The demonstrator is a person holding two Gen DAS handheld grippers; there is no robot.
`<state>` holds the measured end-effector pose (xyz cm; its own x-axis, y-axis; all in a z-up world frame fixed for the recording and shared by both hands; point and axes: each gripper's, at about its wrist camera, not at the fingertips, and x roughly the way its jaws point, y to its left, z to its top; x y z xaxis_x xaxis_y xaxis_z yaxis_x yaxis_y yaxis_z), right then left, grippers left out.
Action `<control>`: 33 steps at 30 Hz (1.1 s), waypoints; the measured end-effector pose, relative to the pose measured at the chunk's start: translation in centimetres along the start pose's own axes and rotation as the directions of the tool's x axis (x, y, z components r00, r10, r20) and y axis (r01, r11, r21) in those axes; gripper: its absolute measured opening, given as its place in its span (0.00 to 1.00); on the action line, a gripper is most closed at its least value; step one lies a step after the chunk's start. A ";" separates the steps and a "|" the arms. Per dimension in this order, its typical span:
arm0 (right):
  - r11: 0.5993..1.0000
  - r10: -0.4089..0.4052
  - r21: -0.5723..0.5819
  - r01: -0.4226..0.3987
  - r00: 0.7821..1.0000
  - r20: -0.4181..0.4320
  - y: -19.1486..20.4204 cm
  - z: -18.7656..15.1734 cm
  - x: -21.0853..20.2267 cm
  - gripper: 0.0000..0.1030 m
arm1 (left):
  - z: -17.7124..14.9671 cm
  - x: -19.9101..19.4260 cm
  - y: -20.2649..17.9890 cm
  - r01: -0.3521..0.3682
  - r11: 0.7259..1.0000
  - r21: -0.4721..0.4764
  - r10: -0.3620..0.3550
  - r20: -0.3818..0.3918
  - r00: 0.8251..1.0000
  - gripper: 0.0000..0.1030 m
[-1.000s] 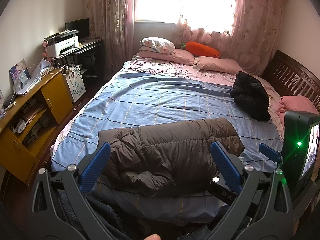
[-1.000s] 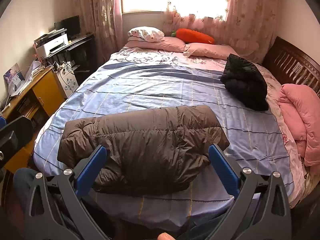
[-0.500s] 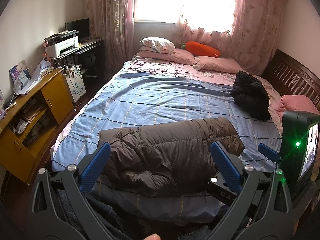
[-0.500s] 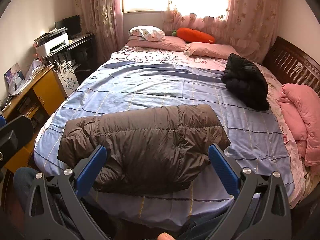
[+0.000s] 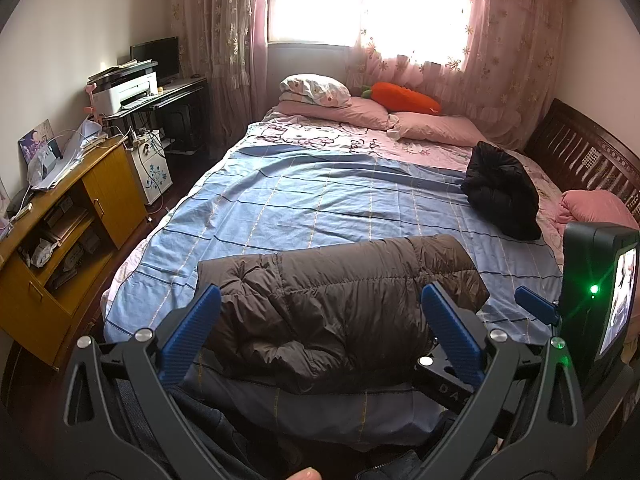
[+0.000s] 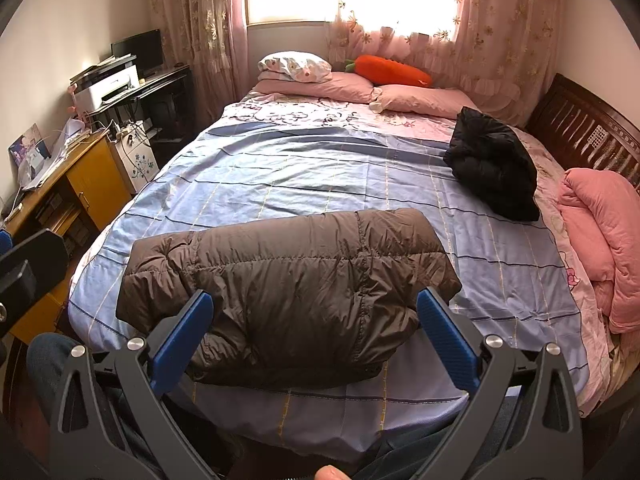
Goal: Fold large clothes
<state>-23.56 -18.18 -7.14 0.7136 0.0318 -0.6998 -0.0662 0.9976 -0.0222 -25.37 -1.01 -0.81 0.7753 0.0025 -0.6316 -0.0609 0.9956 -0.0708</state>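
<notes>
A brown puffer jacket (image 5: 336, 304) lies folded into a wide bundle at the near edge of the bed (image 5: 320, 200), also in the right wrist view (image 6: 292, 288). A black jacket (image 5: 500, 192) lies folded at the bed's right side, also in the right wrist view (image 6: 492, 168). My left gripper (image 5: 320, 332) is open and empty, held back from the bed's near edge. My right gripper (image 6: 314, 332) is open and empty, also held back above the near edge. Part of the right gripper (image 5: 536, 304) shows in the left wrist view.
Pink pillows (image 5: 360, 110) and an orange carrot plush (image 5: 404, 98) lie at the head. A pink quilt (image 6: 600, 232) lies by the wooden headboard (image 6: 580, 128) on the right. A yellow cabinet (image 5: 60, 220) and a desk with a printer (image 5: 124, 94) stand left.
Both grippers have drifted only slightly. The brown jacket and the black jacket have not moved.
</notes>
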 end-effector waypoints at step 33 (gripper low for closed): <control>1.000 0.000 -0.002 0.000 1.000 -0.005 0.4 -0.3 0.1 0.99 | 0.1 -0.3 0.2 -0.075 0.997 0.001 0.075 0.021 0.997 0.98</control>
<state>-23.71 -17.83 -7.41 0.7098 0.0316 -0.7037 -0.0680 0.9974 -0.0238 -25.55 -0.78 -0.60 0.7815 0.0788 -0.6189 -0.1182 0.9927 -0.0228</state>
